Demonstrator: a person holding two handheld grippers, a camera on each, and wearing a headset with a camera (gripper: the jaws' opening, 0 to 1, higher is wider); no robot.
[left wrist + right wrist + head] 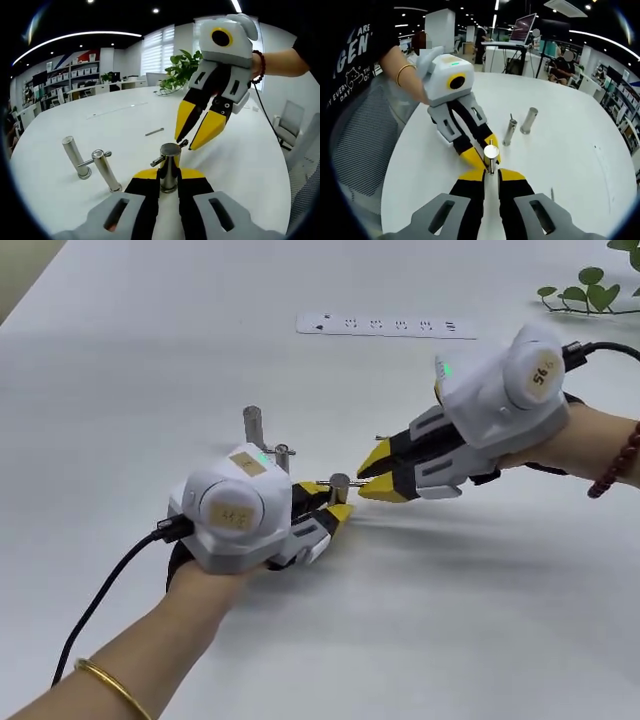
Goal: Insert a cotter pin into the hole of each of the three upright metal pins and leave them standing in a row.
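White table [150, 340], matte, with a power strip [386, 326] lying flat at its far side and a leafy plant [590, 290] at the far right corner.

Left tongs [330, 498]: clenched on the sides of the near metal pin [170, 167], which stands upright on the table between the yellow tips. The left gripper view looks straight at this pin from just behind.

Right tongs [362, 483]: come in from the opposite side, tips meeting the near metal pin just below its head. They are pinched on one end of a cotter pin [183, 143]. The cotter pin runs through the cross hole, and its other end pokes out on the far side of the pin.

Second metal pin [106, 171]: upright, free-standing, near the left tongs, with a fitted cotter pin [93, 161] sitting crosswise near its top.

Third metal pin [75, 157]: upright just beyond the second and bare.

The three pins form a rough line across the table.

Loose cotter pin [154, 132]: flat on the table, well apart from the pins.
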